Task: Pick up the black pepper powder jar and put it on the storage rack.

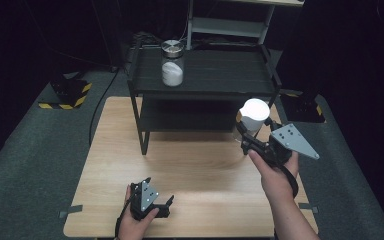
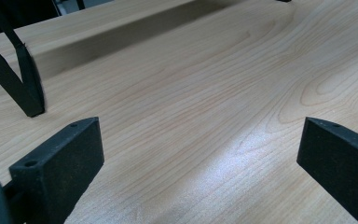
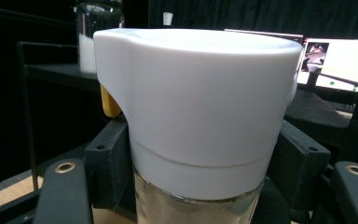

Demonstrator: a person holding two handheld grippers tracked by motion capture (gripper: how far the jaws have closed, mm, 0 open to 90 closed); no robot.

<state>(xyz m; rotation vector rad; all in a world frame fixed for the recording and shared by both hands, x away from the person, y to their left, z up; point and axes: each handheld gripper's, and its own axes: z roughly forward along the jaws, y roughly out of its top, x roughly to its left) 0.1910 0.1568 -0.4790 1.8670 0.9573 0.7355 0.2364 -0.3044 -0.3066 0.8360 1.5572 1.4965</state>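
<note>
- the right gripper (image 1: 246, 141) is clamped on a jar with a white lid (image 1: 254, 116); in the right gripper view its 2 black jaws press the jar's sides just under the lid (image 3: 200, 102), with pale powder showing through the glass below.
- that jar is held upright above the right part of the wooden table (image 1: 195, 170), just in front of the black shelf rack (image 1: 205, 75) and near its right front leg.
- a small yellow tab (image 3: 109, 103) sticks out at the left of the lid in the right gripper view.
- the right hand (image 1: 275, 175) grips the tool from below, and the grey 3-cornered plate (image 1: 292, 140) sits on top of it.
- the left gripper (image 1: 167, 205) rests low at the front of the table, held by the left hand (image 1: 135, 225); its 2 jaws stand wide apart with bare wood between them.
- in the left gripper view a black rack leg (image 2: 25, 88) stands on the table ahead and to the left.
- a second glass jar with a metal lid (image 1: 172, 64), part filled with white powder, stands on the rack's top shelf at the left, well apart from the held jar.
</note>
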